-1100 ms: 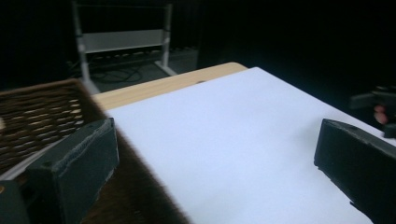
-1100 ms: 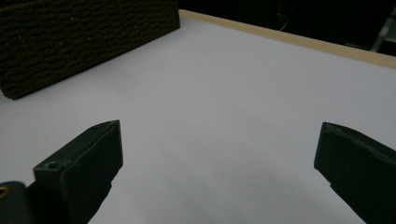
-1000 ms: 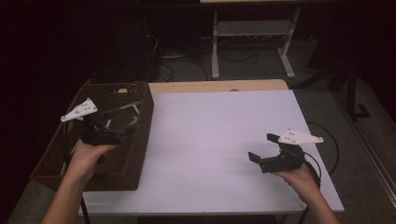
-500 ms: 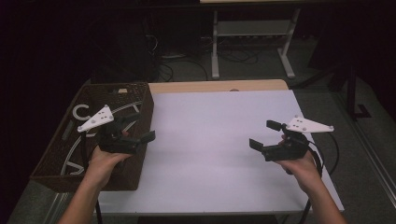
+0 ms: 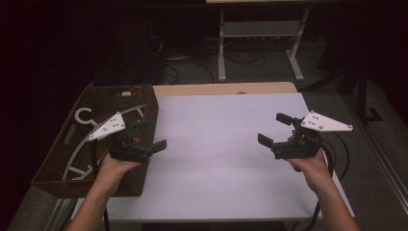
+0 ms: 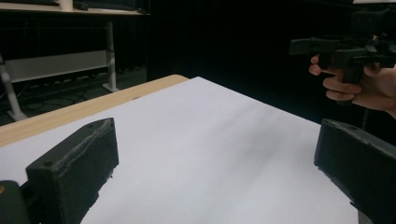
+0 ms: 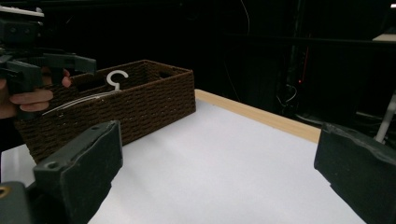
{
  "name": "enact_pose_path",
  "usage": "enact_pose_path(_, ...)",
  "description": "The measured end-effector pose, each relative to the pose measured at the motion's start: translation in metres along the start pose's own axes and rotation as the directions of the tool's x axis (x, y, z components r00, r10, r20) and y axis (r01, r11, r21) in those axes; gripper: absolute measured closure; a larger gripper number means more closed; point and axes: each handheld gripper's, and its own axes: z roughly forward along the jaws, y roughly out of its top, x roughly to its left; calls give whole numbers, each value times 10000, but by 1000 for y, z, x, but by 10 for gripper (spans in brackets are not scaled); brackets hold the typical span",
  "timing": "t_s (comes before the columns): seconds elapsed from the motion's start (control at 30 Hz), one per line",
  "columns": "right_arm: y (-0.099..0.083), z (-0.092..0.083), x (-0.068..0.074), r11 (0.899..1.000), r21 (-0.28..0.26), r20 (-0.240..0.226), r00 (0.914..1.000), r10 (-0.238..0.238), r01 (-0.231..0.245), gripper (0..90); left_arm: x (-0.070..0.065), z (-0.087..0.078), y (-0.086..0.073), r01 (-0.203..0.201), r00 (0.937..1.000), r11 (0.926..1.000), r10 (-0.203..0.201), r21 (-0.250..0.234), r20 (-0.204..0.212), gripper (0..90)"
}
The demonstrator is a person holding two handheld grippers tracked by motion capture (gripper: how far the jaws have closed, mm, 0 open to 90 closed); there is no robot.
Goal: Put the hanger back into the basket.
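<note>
Two grippers held above a white table top (image 5: pixel 221 144), brown woven basket (image 5: pixel 144 103) at its left edge – white hangers (image 5: pixel 84 115) inside (partly hidden), left gripper (image 5: pixel 149 134) over the basket's right wall, jaws apart, empty, bare surface between, right gripper (image 5: pixel 272 130) near the right edge – spread wide, empty.

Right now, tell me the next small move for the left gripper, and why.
Probably swing the left gripper back over the brown basket toward the white hanger. Its jaws stand open and empty above the white table beside the basket, and the hanger lies inside, the nearest thing to grasp.
</note>
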Motion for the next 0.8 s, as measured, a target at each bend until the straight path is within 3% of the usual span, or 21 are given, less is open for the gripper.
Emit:
enact_pose_path(0.27,6,-1,4,9997,-157,-111,9997,-202,200,7,2,-3,-1,7,10000,10000,-7,-93,14,0)
enact_pose_path(0.8,4,1,5,9996,68,-169,9995,-263,264,6,3,-2,-1,21,10000,10000,-21,-24,77,0)
